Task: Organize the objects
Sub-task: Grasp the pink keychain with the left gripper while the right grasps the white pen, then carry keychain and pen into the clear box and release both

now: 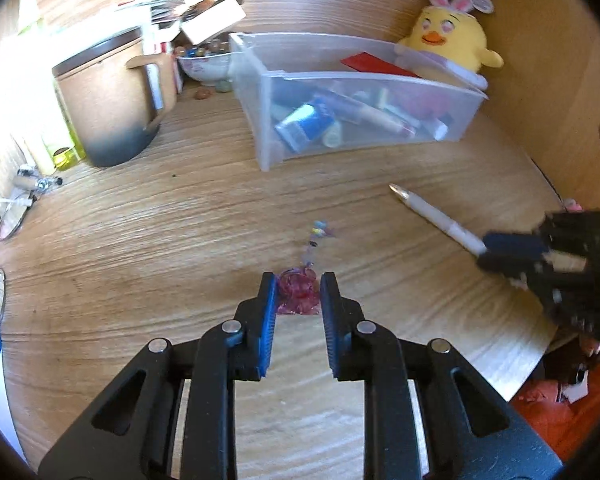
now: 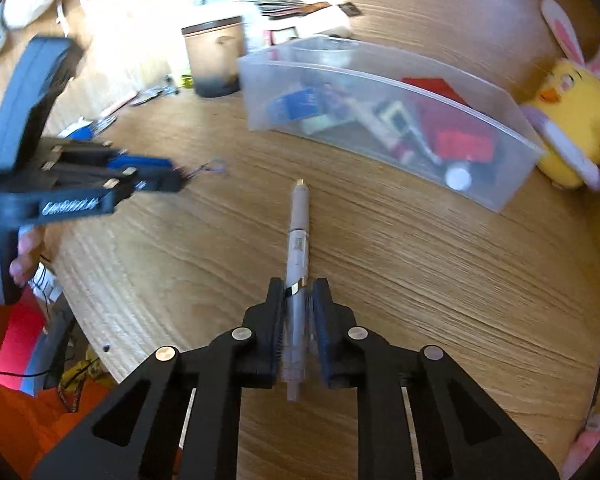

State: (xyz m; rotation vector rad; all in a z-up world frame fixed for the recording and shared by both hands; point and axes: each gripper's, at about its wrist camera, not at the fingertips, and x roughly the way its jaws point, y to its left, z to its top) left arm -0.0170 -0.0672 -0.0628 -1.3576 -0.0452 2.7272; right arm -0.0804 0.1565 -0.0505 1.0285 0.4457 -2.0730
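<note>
**Pen and pink charm pinched above a wooden counter**

Pen (image 2: pixel 298 240) is clamped between the pads of the right hand-held gripper (image 2: pixel 298 304), its pale barrel gripped near the clip end and its tip pointed toward the far side of the counter (image 2: pixel 420 280). In the left wrist view the same pen is seen reaching out from that hand-held gripper near the counter's right edge.

A small translucent pink charm (image 1: pixel 298 294) is pinched between the blue pads of the left hand-held gripper (image 1: pixel 298 296), with a thin beaded strand (image 1: pixel 316 240) trailing from it across the wood toward the middle of the counter. Whether the charm is lifted or resting on the surface cannot be told. The left hand-held gripper is also caught, blurred, at the left of the right wrist view, where fingers of the person's hand (image 2: pixel 24 256) are wrapped on its grey handle.

Further back, toward the far right of the counter, a clear plastic bin (image 1: pixel 340 80) is placed; it is filled with mixed small items, among them a blue-and-white tube and something red. Just behind the bin, in the far right corner, a yellow plush chick (image 1: pixel 448 36) with pink-and-white rabbit ears is propped. To the left of the bin a brown lidded mug (image 1: pixel 108 100) with a dark base is stood, and between mug and bin a bowl of beads (image 1: pixel 204 60) is seen. Papers and boxes are stacked along the far edge.
</note>
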